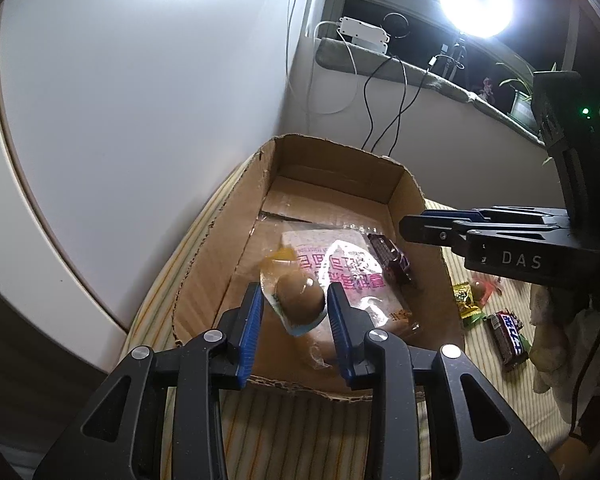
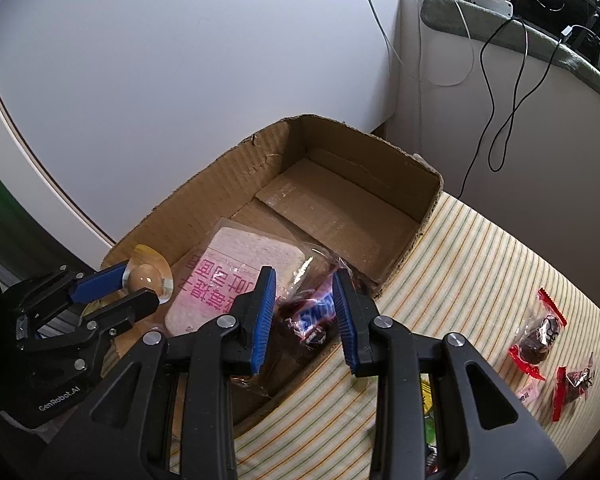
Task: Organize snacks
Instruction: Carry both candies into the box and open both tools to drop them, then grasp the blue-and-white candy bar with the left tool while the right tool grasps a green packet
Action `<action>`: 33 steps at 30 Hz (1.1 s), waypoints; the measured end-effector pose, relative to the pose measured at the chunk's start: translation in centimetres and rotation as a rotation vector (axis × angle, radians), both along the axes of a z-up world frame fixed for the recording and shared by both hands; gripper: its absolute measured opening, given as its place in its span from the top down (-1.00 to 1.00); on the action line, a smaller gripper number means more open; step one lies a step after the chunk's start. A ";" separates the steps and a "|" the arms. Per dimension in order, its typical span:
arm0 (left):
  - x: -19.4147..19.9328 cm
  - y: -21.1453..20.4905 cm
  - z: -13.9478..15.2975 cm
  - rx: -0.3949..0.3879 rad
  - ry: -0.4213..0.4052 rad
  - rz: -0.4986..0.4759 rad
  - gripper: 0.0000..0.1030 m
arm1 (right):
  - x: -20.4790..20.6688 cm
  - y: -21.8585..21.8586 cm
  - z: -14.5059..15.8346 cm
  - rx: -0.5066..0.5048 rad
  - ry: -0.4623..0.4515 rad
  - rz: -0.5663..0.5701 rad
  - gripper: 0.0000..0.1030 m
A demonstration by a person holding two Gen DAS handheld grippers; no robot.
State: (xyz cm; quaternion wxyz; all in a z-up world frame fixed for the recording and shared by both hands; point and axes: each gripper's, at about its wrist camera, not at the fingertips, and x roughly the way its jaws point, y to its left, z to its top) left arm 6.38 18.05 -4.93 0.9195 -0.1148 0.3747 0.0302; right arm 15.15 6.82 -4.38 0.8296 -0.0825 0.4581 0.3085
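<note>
I am working over the cardboard box [image 2: 340, 184], which is sitting on the striped bed cover [image 2: 480, 264] just ahead of both my grippers. It is already holding a large clear bread packet with pink lettering [image 2: 236, 264] and a dark candy bar [image 1: 390, 256], so I am judging the sorting as partly done.

My left gripper [image 1: 296, 300] is hanging above the box's near end, its jaws narrowed onto a packaged brown egg [image 1: 300, 296]. My right gripper [image 2: 304, 304] is closing on a Snickers bar [image 2: 314, 312] over the box's near right wall; whether it is truly clamped, I cannot tell.

Outside the box, to my right, two red-wrapped sweets [image 2: 540, 336], a green-yellow packet [image 1: 466, 300] and another Snickers [image 1: 510, 336] are waiting.
</note>
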 end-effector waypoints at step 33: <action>-2.1 -7.9 2.7 -0.034 -0.059 -0.143 0.32 | -5.9 -16.5 2.5 -0.002 -0.068 -0.181 -0.31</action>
